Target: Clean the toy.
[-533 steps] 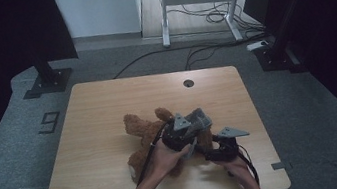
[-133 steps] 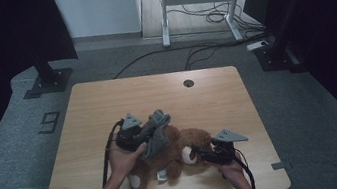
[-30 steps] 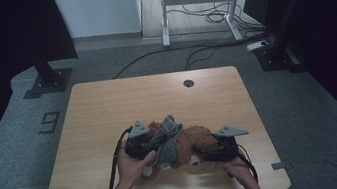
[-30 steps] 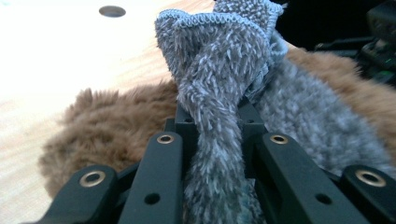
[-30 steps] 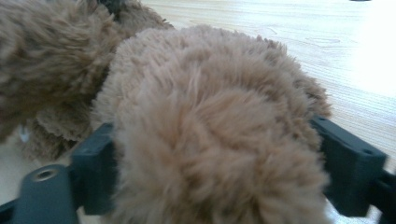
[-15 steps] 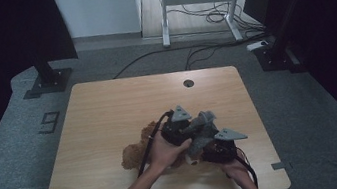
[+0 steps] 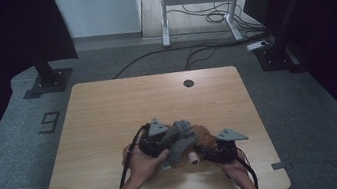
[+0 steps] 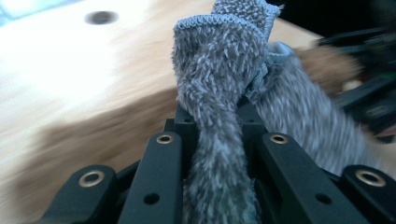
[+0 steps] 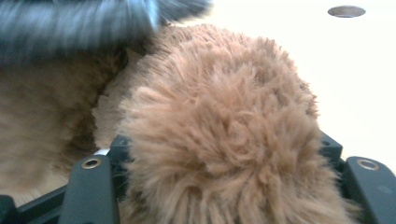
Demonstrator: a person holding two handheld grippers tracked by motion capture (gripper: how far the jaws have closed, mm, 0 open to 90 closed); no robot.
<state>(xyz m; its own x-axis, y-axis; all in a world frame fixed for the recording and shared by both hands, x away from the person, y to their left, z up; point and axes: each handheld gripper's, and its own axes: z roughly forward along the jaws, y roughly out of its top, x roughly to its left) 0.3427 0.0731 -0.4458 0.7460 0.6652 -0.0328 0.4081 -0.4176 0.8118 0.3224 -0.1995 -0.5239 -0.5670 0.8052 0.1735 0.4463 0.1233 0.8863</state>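
Left gripper view: my left fingers [image 8: 219, 140] pinched the grey cloth [image 8: 219, 84]; my right fingers [image 9: 224, 186] clamped the brown plush [image 9: 224, 130], best held steady.

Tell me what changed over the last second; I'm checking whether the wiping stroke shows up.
The left gripper, shut on the grey cloth, swung from the plush toy's left side to the right across its top, then drew back slightly left. The right gripper stayed clamped on the brown plush toy, which kept its place near the wooden table's front edge.
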